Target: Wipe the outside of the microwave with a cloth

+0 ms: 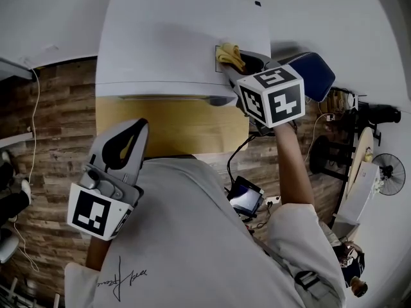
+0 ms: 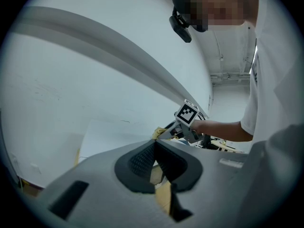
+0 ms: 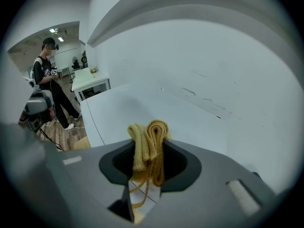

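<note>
The right gripper (image 1: 235, 64) is clamped on a folded yellow cloth (image 1: 230, 54), and the wad sticks out past the jaw tips. From the right gripper view the cloth (image 3: 148, 144) is pinched tight between the dark pads, with a loose loop hanging down behind them. The cloth sits over the right edge of the white microwave (image 1: 173, 37), about midway between near and far. It looks to be touching the top there, though I can't be sure it is pressed down.

The left gripper (image 1: 130, 132) is held near the person's chest, on the near left, well apart from the microwave. Its jaws are together with nothing between them (image 2: 154, 158). It points out over the tan stand (image 1: 167, 124) that the microwave sits on and has no part in the work.

I'd say the wiping is under way, on the top at its right side. Most of the top lies bare to the left, and the front and the sides are also to be done. The next move probably calls for a firm drag of the cloth left across the top, with the gripper tilted so that the cloth meets the surface, not the jaw tips. The grip has to stay tight, since a pull across the top could tug the wad loose. The left gripper could steady the box if it slides on the stand.

Another person (image 3: 47, 75) stands well off on the far side of the room
</note>
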{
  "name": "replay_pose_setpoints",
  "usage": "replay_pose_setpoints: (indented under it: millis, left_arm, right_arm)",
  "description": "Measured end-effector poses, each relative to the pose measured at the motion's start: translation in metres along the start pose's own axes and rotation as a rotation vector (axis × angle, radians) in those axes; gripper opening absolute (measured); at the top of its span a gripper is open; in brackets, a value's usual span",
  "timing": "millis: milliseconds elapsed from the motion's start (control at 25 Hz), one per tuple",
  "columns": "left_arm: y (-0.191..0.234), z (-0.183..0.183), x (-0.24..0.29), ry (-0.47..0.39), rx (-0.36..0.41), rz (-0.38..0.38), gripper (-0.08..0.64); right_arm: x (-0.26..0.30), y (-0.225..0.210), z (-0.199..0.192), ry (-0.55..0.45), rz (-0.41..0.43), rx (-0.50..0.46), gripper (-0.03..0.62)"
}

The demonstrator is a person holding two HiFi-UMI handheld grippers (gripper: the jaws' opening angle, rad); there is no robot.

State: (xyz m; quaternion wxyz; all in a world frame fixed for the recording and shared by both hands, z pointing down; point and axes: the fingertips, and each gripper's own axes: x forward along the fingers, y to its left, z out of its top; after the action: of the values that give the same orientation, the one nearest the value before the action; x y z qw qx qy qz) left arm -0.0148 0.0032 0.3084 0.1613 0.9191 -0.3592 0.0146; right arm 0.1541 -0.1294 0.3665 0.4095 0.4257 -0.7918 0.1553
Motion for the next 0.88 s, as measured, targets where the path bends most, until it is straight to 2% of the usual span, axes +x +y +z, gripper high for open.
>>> replay_pose_setpoints:
  millis: [880]
  left_arm:
    - [0.008,0.003,-0.008,-0.012,-0.005,0.030,-0.009]
  right_arm:
    - [0.027,0.063,0.048,-0.024,0.149,-0.076,0.126]
